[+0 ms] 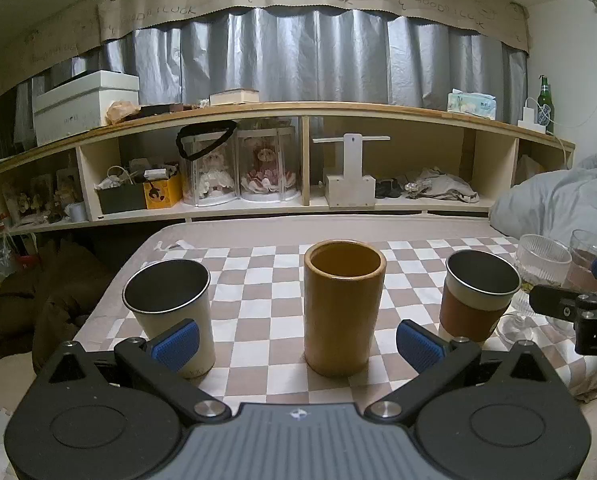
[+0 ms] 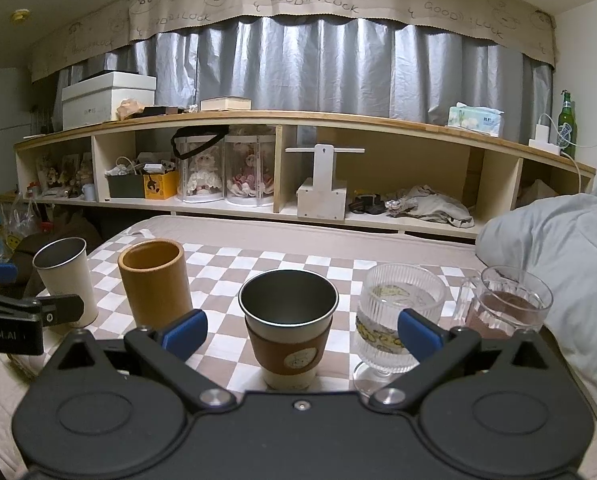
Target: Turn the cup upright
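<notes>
Checkered cloth [image 1: 258,304] covers the low table, with a cluttered wooden shelf [image 2: 338,120] and grey curtains behind. Five containers stand upright in a row: a white steel cup [image 1: 170,312] at far left, a tan cylindrical cup [image 1: 342,308], a steel cup with brown sleeve [image 2: 288,328], a ribbed glass goblet [image 2: 394,320], and a glass mug [image 2: 506,308] holding something brownish. The others look empty. The left gripper [image 1: 297,344] is spread wide, holding nothing, facing the tan cup. The right gripper [image 2: 301,330] is equally wide, empty, facing the sleeved cup.
</notes>
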`<state>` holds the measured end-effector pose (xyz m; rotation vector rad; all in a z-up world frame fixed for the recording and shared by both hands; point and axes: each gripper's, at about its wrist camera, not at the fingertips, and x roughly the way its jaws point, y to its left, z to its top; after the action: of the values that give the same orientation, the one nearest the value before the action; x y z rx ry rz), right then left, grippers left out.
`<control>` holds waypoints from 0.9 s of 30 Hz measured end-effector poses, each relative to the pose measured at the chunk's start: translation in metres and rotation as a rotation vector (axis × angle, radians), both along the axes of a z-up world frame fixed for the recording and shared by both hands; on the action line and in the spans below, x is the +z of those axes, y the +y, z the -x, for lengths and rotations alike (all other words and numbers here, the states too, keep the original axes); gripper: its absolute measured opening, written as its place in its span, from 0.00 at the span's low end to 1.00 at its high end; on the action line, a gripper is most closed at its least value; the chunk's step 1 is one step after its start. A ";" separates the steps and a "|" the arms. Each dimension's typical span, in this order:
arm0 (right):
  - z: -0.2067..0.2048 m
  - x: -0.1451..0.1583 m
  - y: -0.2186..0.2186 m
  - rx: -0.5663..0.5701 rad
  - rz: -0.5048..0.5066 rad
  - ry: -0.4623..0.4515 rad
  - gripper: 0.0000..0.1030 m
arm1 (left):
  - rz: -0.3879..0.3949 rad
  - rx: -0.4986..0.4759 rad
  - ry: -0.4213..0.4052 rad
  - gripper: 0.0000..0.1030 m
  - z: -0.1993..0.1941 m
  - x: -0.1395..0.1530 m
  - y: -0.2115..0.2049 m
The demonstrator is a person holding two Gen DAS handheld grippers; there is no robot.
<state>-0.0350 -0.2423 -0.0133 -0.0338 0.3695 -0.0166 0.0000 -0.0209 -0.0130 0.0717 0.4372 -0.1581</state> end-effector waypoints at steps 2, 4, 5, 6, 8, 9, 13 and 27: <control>0.000 0.000 0.001 -0.001 0.002 0.003 0.99 | 0.000 0.002 0.000 1.00 0.000 0.000 0.000; -0.001 0.000 0.002 -0.001 0.003 0.007 0.99 | 0.001 0.003 -0.001 1.00 0.000 0.000 0.000; -0.001 0.001 0.002 -0.001 0.003 0.008 0.99 | 0.001 0.004 -0.001 1.00 0.000 0.000 0.000; -0.001 0.000 0.002 -0.002 0.003 0.008 0.99 | 0.000 0.004 -0.001 1.00 0.000 0.000 0.000; -0.001 0.000 0.002 -0.001 0.003 0.009 0.99 | -0.001 0.006 -0.001 1.00 0.000 0.000 0.000; -0.001 0.000 0.002 0.000 0.004 0.010 0.99 | -0.001 0.006 0.000 1.00 0.000 0.000 -0.001; -0.001 0.000 0.002 -0.001 0.003 0.008 0.99 | -0.002 0.010 -0.003 1.00 0.000 0.000 0.000; -0.001 0.000 0.002 -0.003 0.003 0.007 0.99 | 0.001 0.012 -0.004 1.00 0.000 -0.001 0.001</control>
<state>-0.0343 -0.2399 -0.0131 -0.0361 0.3763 -0.0204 0.0003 -0.0197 -0.0136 0.0686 0.4332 -0.1465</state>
